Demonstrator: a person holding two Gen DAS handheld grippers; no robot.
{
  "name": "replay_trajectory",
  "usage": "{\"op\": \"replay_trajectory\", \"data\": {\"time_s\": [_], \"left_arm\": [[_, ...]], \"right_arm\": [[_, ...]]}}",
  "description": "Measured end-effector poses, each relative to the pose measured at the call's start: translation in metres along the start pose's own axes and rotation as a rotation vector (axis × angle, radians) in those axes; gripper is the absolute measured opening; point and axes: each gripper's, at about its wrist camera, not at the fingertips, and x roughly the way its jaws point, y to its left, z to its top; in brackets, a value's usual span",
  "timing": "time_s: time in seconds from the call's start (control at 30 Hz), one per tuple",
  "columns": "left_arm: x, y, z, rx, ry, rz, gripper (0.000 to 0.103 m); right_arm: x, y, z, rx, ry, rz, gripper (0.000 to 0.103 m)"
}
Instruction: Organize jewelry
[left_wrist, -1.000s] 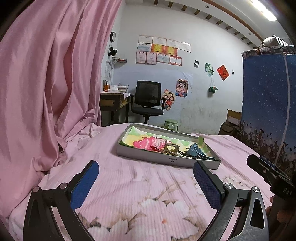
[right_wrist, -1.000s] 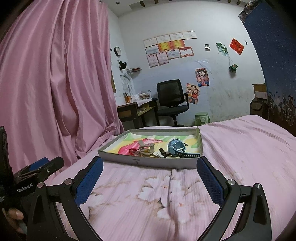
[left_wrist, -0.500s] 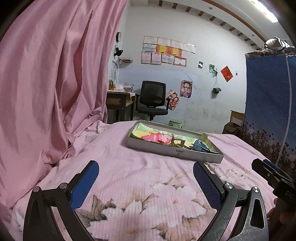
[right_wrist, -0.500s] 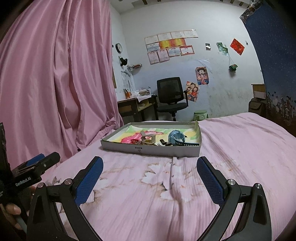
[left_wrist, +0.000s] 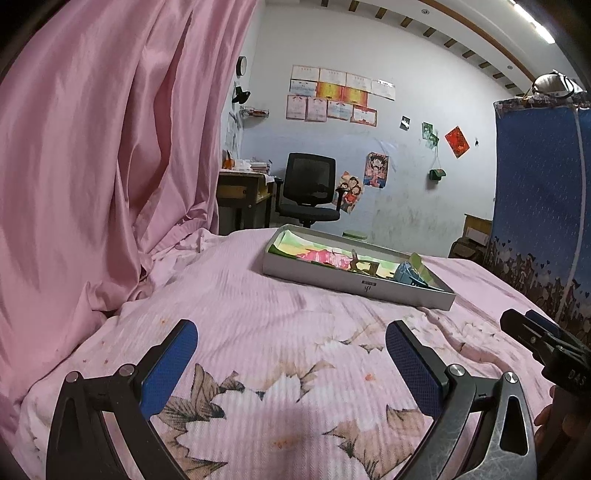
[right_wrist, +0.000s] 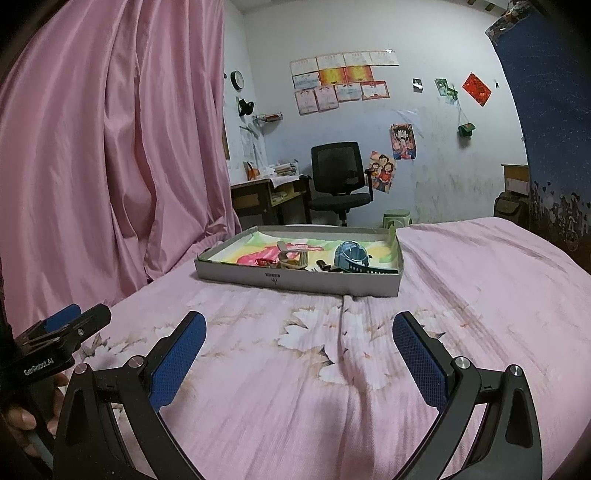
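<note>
The jewelry sat in a shallow grey box on the pink flowered bed, well ahead of both tools and toward the far side of the bed. Inside it, a blue watch lay at the right end with its dark strap running out to the right along the front wall. A tan clip-like piece and a small red item lay near the middle; what the smaller bits were was too small to tell.

The right hand-held gripper was spread wide and held nothing. It pointed almost straight at the box's long front wall, so the box lay dead ahead and its long axis ran left to right across the line of approach.

The left hand-held gripper was also spread wide and empty. From it the box lay ahead and to the right, its long axis slanting away from near right to far left, with the watch at the nearer, right-hand end.

By my reading the right one was the better placed: square to the box, with the watch just right of its centre line. A straight forward reach over the front wall looked enough, while the left would have had to swing right first.
</note>
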Motion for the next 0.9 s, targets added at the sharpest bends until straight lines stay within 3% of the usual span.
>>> {"op": "replay_trajectory", "data": {"time_s": [0.9], "left_arm": [[0.0002,0.0,-0.0002,-0.001,0.001,0.002,0.102]], "right_arm": [[-0.0003,-0.0006,0.0008,-0.002,0.01,-0.005,0.1]]}}
